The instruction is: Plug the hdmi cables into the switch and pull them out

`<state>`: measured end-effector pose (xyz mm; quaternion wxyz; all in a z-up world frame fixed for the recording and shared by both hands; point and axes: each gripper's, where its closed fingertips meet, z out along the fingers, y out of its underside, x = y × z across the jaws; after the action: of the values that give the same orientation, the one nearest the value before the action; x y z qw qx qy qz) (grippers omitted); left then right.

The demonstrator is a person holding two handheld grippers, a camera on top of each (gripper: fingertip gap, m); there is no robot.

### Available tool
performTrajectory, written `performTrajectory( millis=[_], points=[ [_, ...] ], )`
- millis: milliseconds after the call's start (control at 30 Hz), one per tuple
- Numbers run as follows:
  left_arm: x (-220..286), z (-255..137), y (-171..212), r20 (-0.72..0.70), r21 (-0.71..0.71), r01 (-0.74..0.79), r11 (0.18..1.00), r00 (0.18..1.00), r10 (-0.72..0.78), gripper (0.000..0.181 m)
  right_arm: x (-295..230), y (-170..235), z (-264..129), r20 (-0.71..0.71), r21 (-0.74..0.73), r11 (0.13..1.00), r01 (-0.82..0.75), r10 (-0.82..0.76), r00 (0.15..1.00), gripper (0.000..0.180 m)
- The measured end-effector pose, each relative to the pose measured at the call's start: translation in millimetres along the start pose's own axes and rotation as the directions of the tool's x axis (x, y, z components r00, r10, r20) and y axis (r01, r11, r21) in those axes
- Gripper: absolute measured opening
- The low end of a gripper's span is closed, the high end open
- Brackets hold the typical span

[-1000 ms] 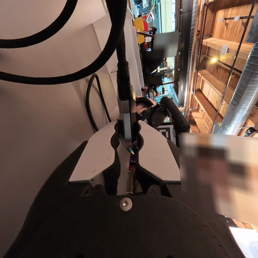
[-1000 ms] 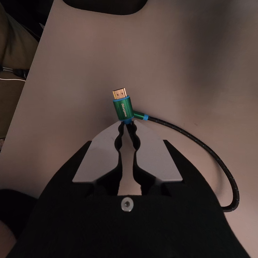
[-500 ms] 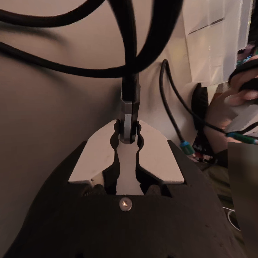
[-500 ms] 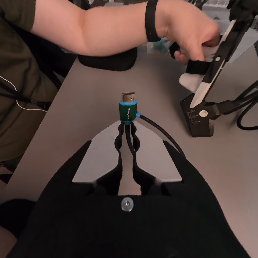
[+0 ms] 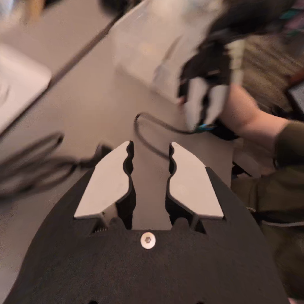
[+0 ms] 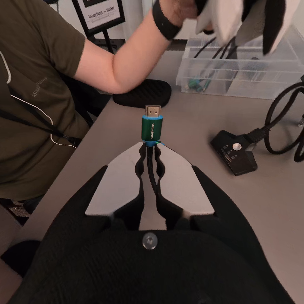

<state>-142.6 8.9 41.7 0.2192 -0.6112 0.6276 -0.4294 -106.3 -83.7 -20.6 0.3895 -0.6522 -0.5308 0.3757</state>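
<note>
My right gripper (image 6: pixel 150 146) is shut on the black cable just behind a green HDMI plug (image 6: pixel 152 130), which points forward above the grey table (image 6: pixel 189 115). The black switch (image 6: pixel 235 153) lies on the table to the right, with thick black cables (image 6: pixel 276 125) at its far end. My left gripper (image 5: pixel 151 144) is open and empty; the right wrist view shows it raised at the top right (image 6: pixel 246 24). In the blurred left wrist view, the right gripper (image 5: pixel 204 105) and its plug (image 5: pixel 205 126) are ahead on the right.
A clear plastic bin (image 6: pixel 238 72) holding cables stands at the back of the table. A black pad (image 6: pixel 143 92) lies under the person's forearm (image 6: pixel 118 65). A sign stand (image 6: pixel 102 14) is behind. Blurred dark cables (image 5: pixel 32 156) lie left of my left gripper.
My left gripper has let go of the grey piece with the thick black cable, opened, and lifted away. My right gripper has kept the green plug and swung to face the switch.
</note>
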Motion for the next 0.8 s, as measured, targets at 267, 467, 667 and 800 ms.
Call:
performTrajectory(
  millis=[267,467,667,800],
  points=[
    [86,66,3,-0.210,0.191,-0.498,0.846,0.821,0.531,0.059,-23,-24,-6,0.131,0.140,0.990,-0.003,-0.016,0.991,0.010],
    [113,77,6,-0.342,0.302,-0.477,0.826,0.755,0.560,0.019,-26,-17,-1,0.164,0.101,0.995,-0.017,0.000,0.986,0.010],
    [111,75,19,-0.411,0.229,-0.468,0.854,0.748,0.521,0.015,-27,-12,2,0.193,0.075,0.997,-0.034,0.019,0.981,0.010],
    [112,75,21,-0.375,0.215,-0.525,0.824,0.734,0.566,0.014,-30,-12,2,0.225,0.074,0.996,-0.052,0.035,0.974,0.010]
  ],
)
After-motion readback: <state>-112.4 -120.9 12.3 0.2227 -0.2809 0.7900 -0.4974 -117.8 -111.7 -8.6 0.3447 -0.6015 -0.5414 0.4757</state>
